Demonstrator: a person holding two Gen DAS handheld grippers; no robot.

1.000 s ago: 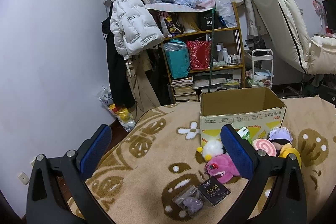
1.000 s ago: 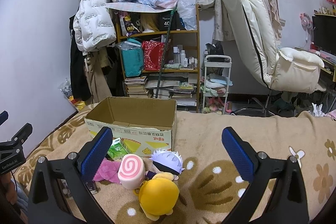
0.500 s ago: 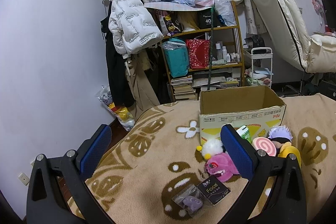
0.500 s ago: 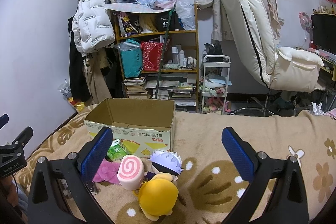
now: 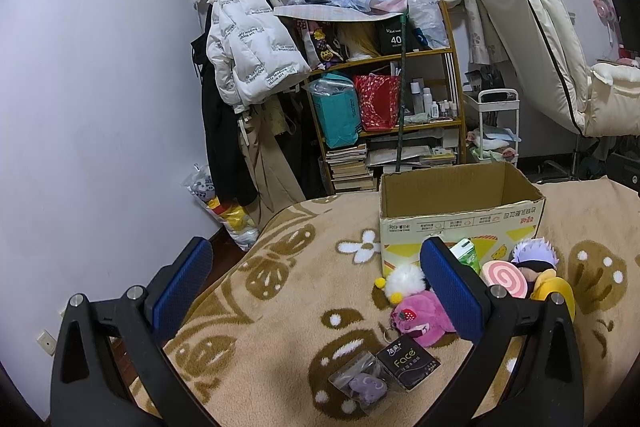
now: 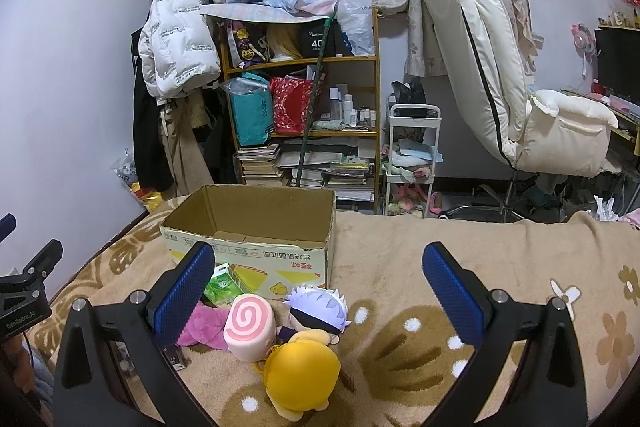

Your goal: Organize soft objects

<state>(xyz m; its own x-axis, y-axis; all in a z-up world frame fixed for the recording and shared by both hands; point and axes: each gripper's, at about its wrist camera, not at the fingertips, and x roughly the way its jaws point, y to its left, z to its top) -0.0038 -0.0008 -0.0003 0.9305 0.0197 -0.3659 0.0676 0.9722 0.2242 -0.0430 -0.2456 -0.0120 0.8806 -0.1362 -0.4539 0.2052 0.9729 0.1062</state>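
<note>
Two grippers, left [image 5: 316, 285] and right [image 6: 318, 287], hover level with jaws spread wide and empty above a tan flower-patterned blanket [image 6: 400, 251]. An open cardboard box [image 6: 256, 227] stands ahead. Just before it lie the soft toys: yellow plush [image 6: 300, 373], white-haired doll [image 6: 320, 307], pink swirl roll [image 6: 250, 327], magenta plush [image 5: 420, 315], beside a black "Face" packet [image 5: 408, 367].

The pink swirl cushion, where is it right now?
In the right wrist view the pink swirl cushion lies on the blanket before the cardboard box, touching the yellow plush.
</note>
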